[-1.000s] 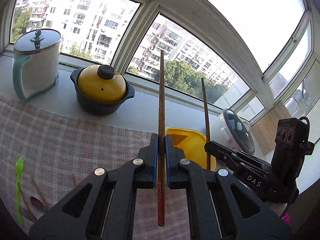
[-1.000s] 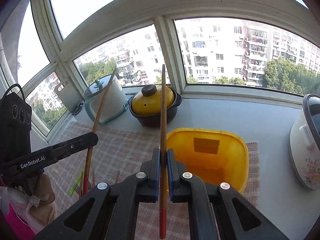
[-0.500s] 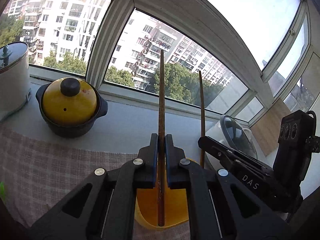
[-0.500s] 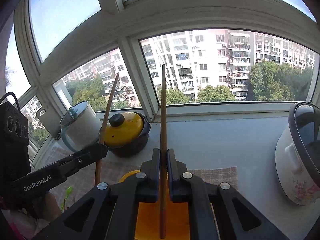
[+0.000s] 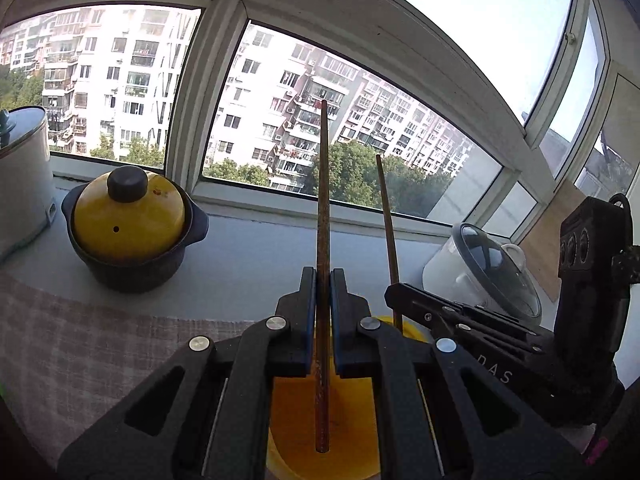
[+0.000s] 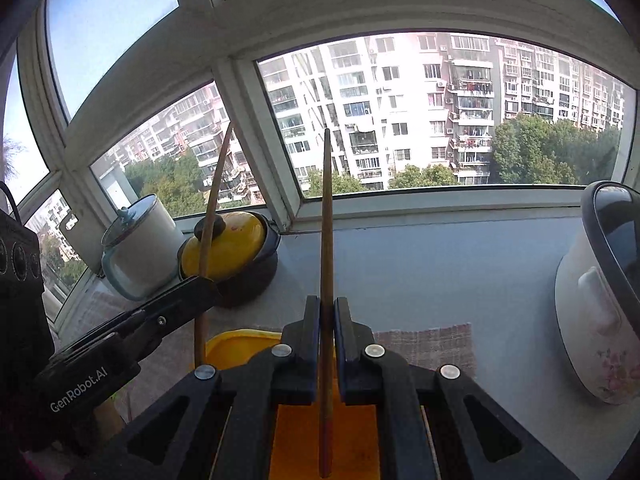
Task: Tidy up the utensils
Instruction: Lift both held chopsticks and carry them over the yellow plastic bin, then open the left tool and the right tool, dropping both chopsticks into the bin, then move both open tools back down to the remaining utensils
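Left gripper [image 5: 322, 304] clamps chopstick [image 5: 322, 208]; right gripper [image 6: 327, 328] clamps second chopstick [image 6: 326, 240]. Both upright, lower ends over yellow bin [image 6: 236, 344] directly beneath.

Right gripper [image 6: 327, 320] clamps a wooden chopstick [image 6: 326, 240] upright above the yellow bin [image 6: 236, 344]. Left gripper [image 6: 200, 292] alongside pinches another chopstick [image 6: 214, 200].

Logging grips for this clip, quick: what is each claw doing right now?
Left claw: shut on a reddish chopstick, held upright above the yellow bin.
Right claw: shut on a lighter chopstick, also upright.
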A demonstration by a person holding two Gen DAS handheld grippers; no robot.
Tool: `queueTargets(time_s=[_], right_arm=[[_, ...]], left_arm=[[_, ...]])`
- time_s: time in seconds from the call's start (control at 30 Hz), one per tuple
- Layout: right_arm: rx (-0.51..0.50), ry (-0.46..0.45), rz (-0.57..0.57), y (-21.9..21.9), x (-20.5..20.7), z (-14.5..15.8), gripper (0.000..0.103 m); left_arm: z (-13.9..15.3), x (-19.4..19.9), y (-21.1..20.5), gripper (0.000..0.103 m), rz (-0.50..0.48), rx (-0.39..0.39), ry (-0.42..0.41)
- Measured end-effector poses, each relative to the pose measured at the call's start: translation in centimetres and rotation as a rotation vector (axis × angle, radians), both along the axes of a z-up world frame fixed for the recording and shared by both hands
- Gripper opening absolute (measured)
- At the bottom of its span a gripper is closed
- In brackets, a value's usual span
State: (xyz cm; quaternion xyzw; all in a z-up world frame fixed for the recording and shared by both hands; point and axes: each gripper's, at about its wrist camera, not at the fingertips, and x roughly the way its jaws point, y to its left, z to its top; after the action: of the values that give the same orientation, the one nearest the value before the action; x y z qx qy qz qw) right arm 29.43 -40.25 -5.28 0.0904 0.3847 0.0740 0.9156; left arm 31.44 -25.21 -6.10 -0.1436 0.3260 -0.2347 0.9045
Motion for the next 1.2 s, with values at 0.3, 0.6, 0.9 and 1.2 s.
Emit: queueTargets(time_s=[0.3,0.6,0.9,1.2], right_arm=[[-0.023,-0.005,0.000,-0.1,-0.7,0.2,0.013],[-0.036,-0.022,-0.016,-0.4,-2.5,0.8,0.031],[-0.044,-0.055,-0.061,-0.1,-5.4,2.1,0.059],[-0.048,-0.117,-0.055,2.6,-9.3,3.9,0.101]], left_arm=[[0.0,-0.9,0.0,0.012,-0.028,0.028,0.015],[1.0,-2.8,1.6,0.025,-0.022,0.043,0.014],[1.6,-4.8,4.1,0.025,-0.041,0.077,0.039],[1.8,-8.1,11.4,0.057,0.007,0.110,0.058]])
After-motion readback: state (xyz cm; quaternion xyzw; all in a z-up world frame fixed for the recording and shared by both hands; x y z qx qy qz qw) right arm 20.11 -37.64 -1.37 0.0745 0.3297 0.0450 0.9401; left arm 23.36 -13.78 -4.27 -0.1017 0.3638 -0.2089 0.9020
